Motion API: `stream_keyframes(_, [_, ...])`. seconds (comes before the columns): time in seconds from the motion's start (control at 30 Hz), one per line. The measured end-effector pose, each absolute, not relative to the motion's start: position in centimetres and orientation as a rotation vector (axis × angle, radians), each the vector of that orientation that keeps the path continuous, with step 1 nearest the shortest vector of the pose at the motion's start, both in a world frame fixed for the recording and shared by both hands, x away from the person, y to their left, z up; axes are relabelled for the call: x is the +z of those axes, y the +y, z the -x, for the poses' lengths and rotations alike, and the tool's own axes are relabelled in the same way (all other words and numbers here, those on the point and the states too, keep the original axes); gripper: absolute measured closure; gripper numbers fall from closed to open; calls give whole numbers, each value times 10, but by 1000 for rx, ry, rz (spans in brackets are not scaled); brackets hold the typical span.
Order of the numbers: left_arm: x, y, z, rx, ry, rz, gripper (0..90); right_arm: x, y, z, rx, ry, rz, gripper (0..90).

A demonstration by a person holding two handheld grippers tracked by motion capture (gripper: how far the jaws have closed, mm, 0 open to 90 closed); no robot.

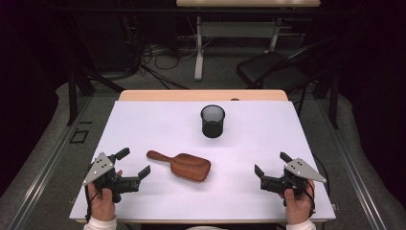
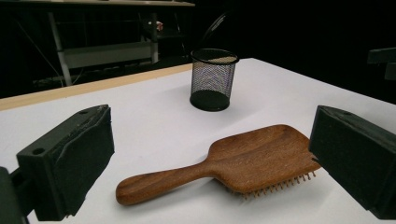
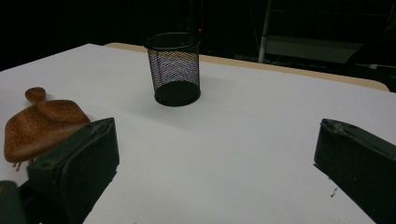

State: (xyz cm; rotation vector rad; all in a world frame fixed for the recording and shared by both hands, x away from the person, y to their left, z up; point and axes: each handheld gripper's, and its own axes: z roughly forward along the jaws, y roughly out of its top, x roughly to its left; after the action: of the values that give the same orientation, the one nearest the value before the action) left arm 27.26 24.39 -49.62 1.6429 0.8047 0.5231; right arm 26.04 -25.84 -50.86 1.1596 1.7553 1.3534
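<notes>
A wooden paddle hairbrush (image 1: 182, 165) lies bristles down near the table's middle, its handle pointing left; it also shows close up (image 2: 238, 165) and at the left edge (image 3: 39, 126). A black mesh cup (image 1: 212, 121) stands upright farther back (image 2: 213, 79) (image 3: 175, 69). My left gripper (image 1: 133, 163) rests at the front left, held by a hand, open and empty, with the brush just to its right. My right gripper (image 1: 272, 164) sits at the front right, open and empty, well apart from the brush.
The white table top (image 1: 158, 124) has a wooden strip along its far edge. Beyond it stand a black chair (image 1: 273, 67) and another desk (image 1: 239, 28) with cables on the floor.
</notes>
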Motion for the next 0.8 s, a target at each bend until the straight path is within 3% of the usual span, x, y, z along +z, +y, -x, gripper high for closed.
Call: stream_keyframes(0.8, [-498,241,-289,402,892,-1698,2,-511,-261,-258,1355,1747,-1189,5])
